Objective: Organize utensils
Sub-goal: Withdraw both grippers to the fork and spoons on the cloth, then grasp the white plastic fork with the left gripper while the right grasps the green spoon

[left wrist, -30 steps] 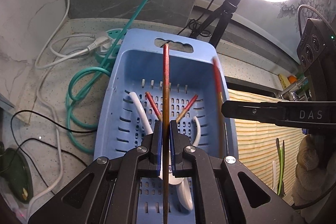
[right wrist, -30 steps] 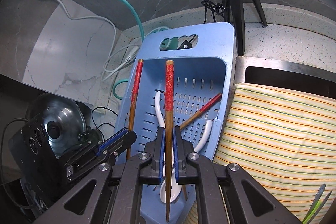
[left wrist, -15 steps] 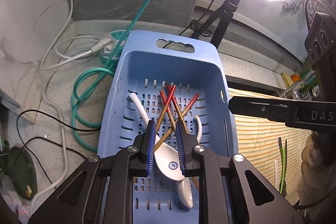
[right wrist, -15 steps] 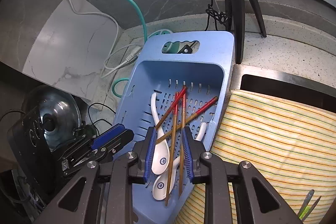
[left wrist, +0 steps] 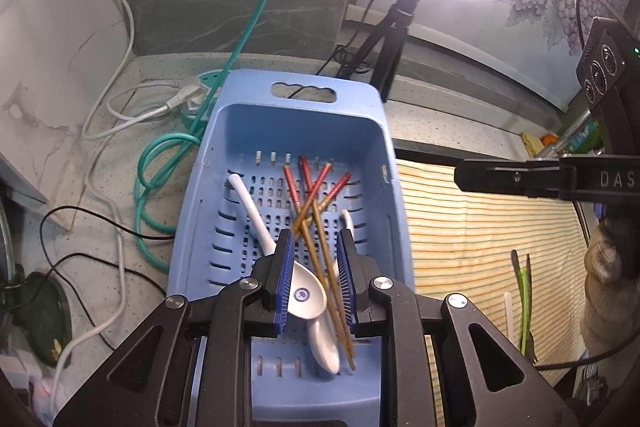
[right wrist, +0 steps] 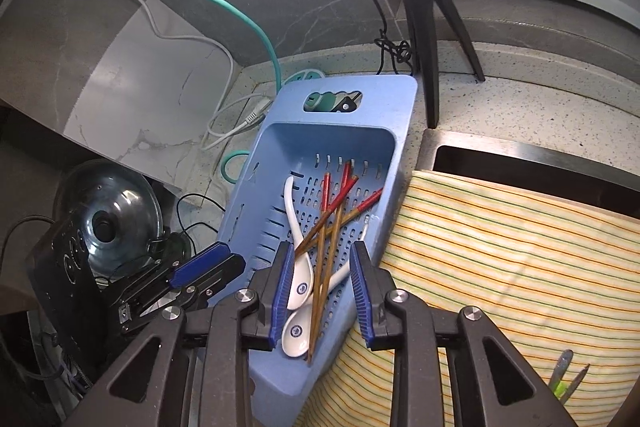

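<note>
A blue slotted basket (left wrist: pixel 300 123) (right wrist: pixel 360 95) holds several red-tipped wooden chopsticks (left wrist: pixel 310 205) (right wrist: pixel 338 211) lying crossed over white ceramic spoons (left wrist: pixel 256 217) (right wrist: pixel 291 211). My left gripper (left wrist: pixel 314 239) hovers open above the near end of the basket, with nothing between its blue pads. In the right wrist view my right gripper (right wrist: pixel 321 251) is also open and empty above the same pile. Each gripper shows in the other's view: the right gripper (left wrist: pixel 516 179) at the right edge, the left gripper (right wrist: pixel 200 267) at lower left.
A striped cloth (left wrist: pixel 472 227) (right wrist: pixel 500 247) lies right of the basket, with green utensils (left wrist: pixel 522 291) (right wrist: pixel 568 375) on it. Teal and white cables (left wrist: pixel 160 163) coil left of the basket. A tripod (right wrist: pixel 424 27) stands behind it, and a sink edge (right wrist: pixel 520 151) shows behind the cloth.
Each gripper was shut on one upright chopstick. Both have opened, the chopsticks now lie in the basket, and both grippers have pulled back and up.
</note>
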Demonstrator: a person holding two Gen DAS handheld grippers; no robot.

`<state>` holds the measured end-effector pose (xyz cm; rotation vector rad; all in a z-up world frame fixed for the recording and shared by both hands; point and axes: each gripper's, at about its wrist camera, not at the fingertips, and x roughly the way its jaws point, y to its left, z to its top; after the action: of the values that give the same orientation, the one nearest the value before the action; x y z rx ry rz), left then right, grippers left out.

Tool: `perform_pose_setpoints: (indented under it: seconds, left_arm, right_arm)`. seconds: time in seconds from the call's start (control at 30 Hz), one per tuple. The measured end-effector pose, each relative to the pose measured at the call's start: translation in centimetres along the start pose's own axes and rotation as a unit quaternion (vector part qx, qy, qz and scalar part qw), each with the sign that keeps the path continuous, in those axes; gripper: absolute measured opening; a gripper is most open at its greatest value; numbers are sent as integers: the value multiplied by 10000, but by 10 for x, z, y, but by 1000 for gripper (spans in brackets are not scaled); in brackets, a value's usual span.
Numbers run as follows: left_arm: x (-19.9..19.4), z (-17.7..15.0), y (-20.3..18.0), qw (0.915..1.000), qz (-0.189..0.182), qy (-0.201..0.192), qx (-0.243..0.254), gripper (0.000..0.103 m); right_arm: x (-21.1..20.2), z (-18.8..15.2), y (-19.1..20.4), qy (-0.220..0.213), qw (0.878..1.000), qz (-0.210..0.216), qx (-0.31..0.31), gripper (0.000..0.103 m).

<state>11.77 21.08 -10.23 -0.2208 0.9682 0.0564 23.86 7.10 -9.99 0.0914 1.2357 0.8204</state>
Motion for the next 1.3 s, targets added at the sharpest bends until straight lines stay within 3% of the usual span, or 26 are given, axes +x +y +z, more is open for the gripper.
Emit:
perform_pose_setpoints:
  seconds: [0.17, 0.43, 0.67, 0.97, 1.3]
  left_arm:
    - [-12, -9, -25, 9997, -96, -103, 178, 27]
    - [-21, -33, -74, 9979, -475, -102, 418, 28]
    - [-16, -58, -127, 9938, -830, 174, 720, 28]
    - [7, -90, -174, 9875, -1134, 613, 904, 28]
    - [37, -104, -201, 9819, -1224, 1005, 1038, 28]
  right_arm:
    - [-34, -11, -15, -91, 9999, 58, -65, 26]
    - [-84, -34, -56, -129, 9998, 134, 11, 26]
    - [-111, -65, -105, -1, 9997, 84, 237, 26]
    - [-106, -113, -157, 407, 9966, 169, 690, 26]
    - [-66, -147, -173, 956, 9862, 498, 1255, 26]
